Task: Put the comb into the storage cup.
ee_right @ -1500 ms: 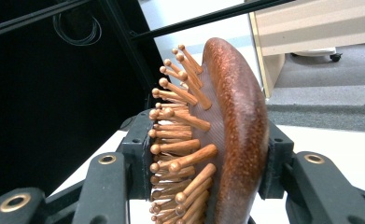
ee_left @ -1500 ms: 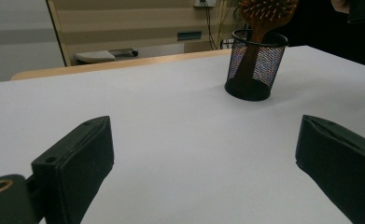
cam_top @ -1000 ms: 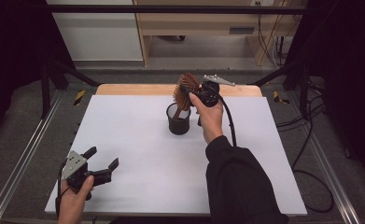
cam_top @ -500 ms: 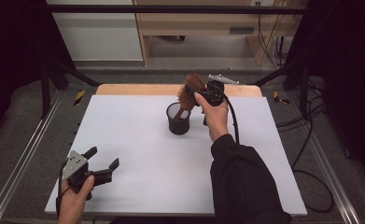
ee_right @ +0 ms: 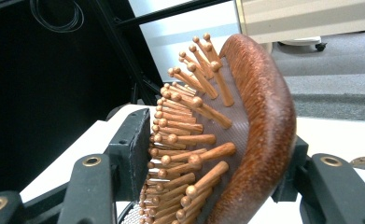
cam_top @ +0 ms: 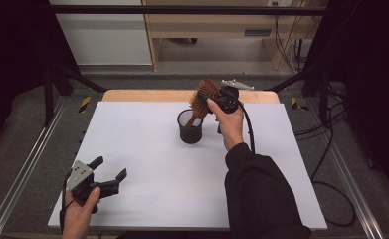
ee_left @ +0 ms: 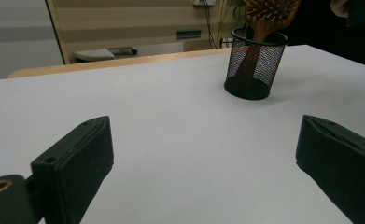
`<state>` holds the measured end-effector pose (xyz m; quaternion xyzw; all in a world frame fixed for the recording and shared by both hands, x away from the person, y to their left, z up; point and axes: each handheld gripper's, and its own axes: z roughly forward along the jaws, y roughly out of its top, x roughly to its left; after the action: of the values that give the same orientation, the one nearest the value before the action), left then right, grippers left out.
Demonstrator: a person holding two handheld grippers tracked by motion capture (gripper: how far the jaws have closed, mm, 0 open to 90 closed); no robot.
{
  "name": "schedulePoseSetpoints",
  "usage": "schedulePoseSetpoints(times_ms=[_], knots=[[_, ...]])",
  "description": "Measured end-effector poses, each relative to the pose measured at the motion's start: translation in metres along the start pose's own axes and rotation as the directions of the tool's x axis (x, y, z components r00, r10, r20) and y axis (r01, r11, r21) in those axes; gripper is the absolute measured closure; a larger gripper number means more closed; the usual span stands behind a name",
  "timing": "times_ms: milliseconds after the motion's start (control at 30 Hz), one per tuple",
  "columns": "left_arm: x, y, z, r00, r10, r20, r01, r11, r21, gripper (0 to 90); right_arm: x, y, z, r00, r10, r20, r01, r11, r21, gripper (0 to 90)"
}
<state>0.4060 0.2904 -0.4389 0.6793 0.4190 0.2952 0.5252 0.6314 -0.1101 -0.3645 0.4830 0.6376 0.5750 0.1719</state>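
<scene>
Two hand-held grippers: right hand-held gripper (cam_top: 213,99), upper center, is clamping a wooden hairbrush (cam_top: 203,97) standing in the mesh cup (cam_top: 190,127); left hand-held gripper (cam_top: 111,172), lower left, is gaping, released.

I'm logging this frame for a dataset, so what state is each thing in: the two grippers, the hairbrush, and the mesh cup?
Right gripper: shut on the hairbrush head, one jaw on the bristles, one on the back.
Hairbrush: tilted, handle down inside the mesh cup.
Mesh cup: upright on the white table.
Left gripper: open, holding nothing, at the table's near left corner.
</scene>
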Motion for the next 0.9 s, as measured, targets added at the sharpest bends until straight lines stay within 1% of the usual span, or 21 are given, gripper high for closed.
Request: schedulePoseSetpoints(times_ms=[333, 567, 900], knots=[[0.0007, 0.0, -0.0003, 0.9999, 0.001, -0.012, -0.001, 1.0, 0.001, 4.4, 0.0, -0.0001, -0.0003, 1.0, -0.006, 0.005, 0.006, 1.0, 0.004, 40.6], [0.0007, 0.0, -0.0005, 0.9999, 0.002, -0.012, -0.002, 1.0, 0.001, 4.4, -0.0005, -0.0003, -0.0002, 0.9999, -0.005, 0.016, 0.005, 1.0, 0.006, 39.7], [0.0004, 0.0, -0.0001, 1.0, 0.002, -0.006, -0.002, 1.0, 0.002, 4.4, -0.0019, -0.0005, -0.0011, 0.9999, -0.003, 0.014, 0.002, 1.0, 0.01, 39.3]])
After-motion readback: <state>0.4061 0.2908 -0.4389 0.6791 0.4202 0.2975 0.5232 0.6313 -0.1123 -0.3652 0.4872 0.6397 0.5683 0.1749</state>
